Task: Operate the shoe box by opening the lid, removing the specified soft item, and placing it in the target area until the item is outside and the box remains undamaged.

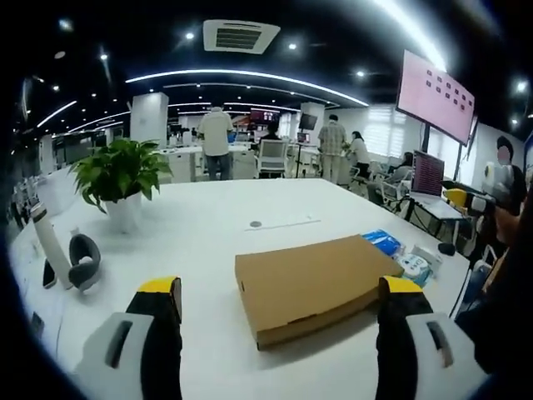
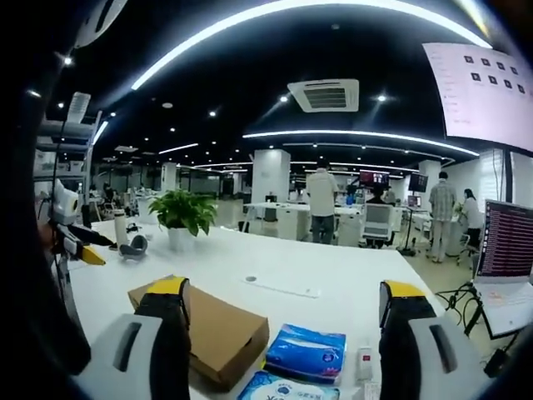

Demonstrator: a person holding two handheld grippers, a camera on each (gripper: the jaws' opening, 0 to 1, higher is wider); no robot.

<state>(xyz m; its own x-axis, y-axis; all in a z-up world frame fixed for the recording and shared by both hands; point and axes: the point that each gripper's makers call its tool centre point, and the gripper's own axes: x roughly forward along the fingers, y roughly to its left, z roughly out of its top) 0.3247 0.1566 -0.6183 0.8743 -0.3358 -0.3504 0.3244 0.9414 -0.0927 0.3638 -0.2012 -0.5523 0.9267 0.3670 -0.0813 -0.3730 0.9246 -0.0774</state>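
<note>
The cardboard shoe box [image 1: 312, 285] lies flat on the white table [image 1: 208, 225], lid closed, untouched. The left gripper [image 1: 283, 304] hovers above the table with jaws spread wide, gripping nothing. The right gripper [image 2: 283, 308] is likewise released and empty. Blue tissue packs [image 2: 306, 352] lie just beside the box. A potted plant [image 1: 121, 179] stands well apart.

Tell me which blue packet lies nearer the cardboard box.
The upper blue packet, right beside the cardboard box; the other packet sits lower, at the view's bottom edge.
</note>
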